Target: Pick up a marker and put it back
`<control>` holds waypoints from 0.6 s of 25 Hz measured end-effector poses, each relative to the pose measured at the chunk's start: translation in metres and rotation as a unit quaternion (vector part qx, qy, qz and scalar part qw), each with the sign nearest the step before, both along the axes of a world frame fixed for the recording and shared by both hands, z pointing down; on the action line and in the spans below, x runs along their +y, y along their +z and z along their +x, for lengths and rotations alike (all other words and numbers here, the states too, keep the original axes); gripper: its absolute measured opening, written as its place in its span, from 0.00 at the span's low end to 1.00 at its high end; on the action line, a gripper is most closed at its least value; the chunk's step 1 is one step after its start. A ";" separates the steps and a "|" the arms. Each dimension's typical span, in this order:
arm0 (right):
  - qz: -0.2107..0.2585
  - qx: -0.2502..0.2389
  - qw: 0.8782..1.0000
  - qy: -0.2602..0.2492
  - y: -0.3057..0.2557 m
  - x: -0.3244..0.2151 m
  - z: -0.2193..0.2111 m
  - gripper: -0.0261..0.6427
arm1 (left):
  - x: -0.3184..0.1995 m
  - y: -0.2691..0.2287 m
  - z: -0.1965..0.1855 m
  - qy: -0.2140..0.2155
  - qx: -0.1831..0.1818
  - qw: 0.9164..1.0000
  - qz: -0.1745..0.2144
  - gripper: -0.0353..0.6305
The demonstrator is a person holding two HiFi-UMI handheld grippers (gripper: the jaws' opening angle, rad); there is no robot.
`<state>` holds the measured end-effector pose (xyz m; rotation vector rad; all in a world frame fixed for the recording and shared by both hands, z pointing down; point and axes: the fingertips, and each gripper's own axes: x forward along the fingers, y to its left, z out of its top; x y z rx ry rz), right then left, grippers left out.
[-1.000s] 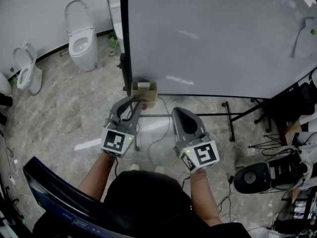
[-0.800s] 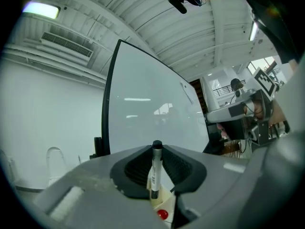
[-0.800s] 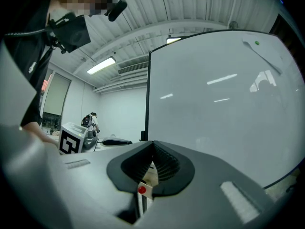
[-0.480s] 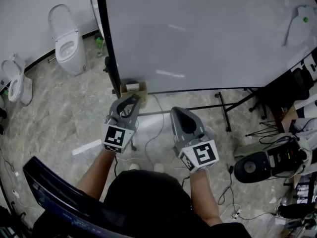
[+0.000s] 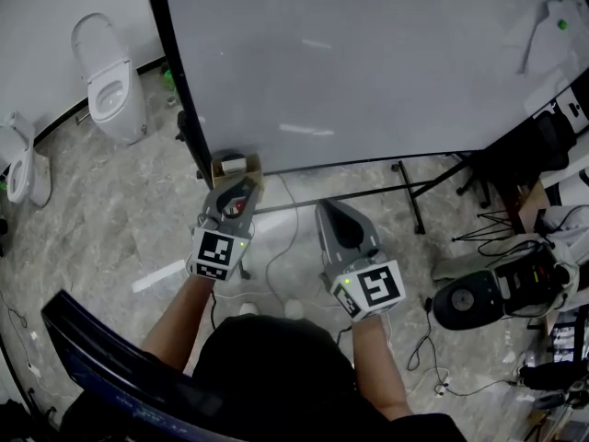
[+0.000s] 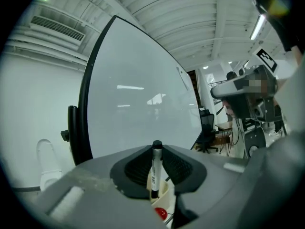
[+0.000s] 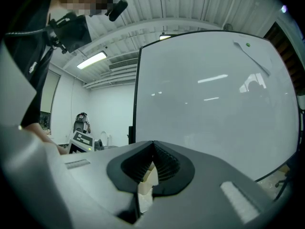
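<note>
Head view: my left gripper (image 5: 233,190) points at the lower left corner of the whiteboard (image 5: 350,63). Its tips are just short of a small cardboard box (image 5: 230,166) that sits at that corner. A red bit (image 5: 237,206) shows between the jaws, can't tell what it is from here. The marker itself is not made out in this view. My right gripper (image 5: 328,210) is to the right of the left one and apart from it, aimed at the board's bottom edge. Two toilets (image 5: 103,72) stand on the floor (image 5: 110,210) off the board's left edge. A round black device (image 5: 467,308) lies on the floor below the board's lower right corner.

Left gripper view: jaws partly closed, pads clamped on the marker (image 6: 155,173). It stands upright between them, black cap on top, white barrel with print running down. Under its lower end are a cream box (image 6: 164,191) and a red round thing (image 6: 161,213) — whether the marker touches the box I cannot tell. The whiteboard fills the background, its black left edge in sight.

Right gripper view: jaws together, tips meeting, nothing gripped. A cream bit (image 7: 148,178) shows through the gap behind the pads, can't tell what it is. The whiteboard is straight ahead, and my left gripper's marker cube shows low at the left.
</note>
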<state>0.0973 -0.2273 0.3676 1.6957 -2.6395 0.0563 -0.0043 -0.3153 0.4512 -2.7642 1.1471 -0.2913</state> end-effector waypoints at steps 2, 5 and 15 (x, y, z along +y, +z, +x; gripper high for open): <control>-0.001 0.001 1.000 0.003 0.001 0.000 0.002 0.05 | -0.003 0.007 0.002 0.001 -0.007 1.000 -0.008 0.16; -0.004 0.001 1.000 0.005 0.003 -0.002 0.005 0.05 | -0.006 0.019 0.006 0.002 -0.019 1.000 -0.017 0.16; -0.006 0.004 1.000 0.013 0.014 0.010 0.005 0.05 | 0.005 0.043 0.010 0.016 -0.053 0.998 -0.017 0.16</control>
